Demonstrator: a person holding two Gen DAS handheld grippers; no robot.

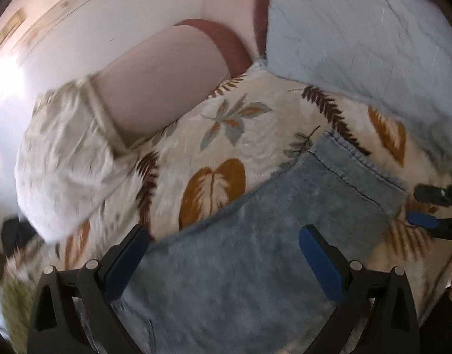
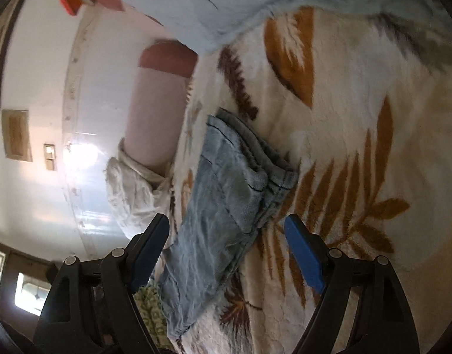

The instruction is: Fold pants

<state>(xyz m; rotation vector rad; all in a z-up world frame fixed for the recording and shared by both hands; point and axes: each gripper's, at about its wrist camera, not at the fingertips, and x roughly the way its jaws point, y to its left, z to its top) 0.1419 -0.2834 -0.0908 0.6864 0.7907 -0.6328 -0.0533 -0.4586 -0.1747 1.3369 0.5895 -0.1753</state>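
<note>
Pants (image 2: 226, 206): I see folded denim lying on the leaf-print blanket (image 2: 358, 147).
Left gripper (image 1: 223, 253): spread wide above denim, holding nothing.
Right gripper (image 2: 226, 244): spread wide, holding nothing.

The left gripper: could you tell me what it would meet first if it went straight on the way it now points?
Most likely the folded jeans. The left gripper has its jaws open with the denim lying right between and ahead of them, on the leaf-print blanket. Depth is hard to judge through the fisheye.
</note>
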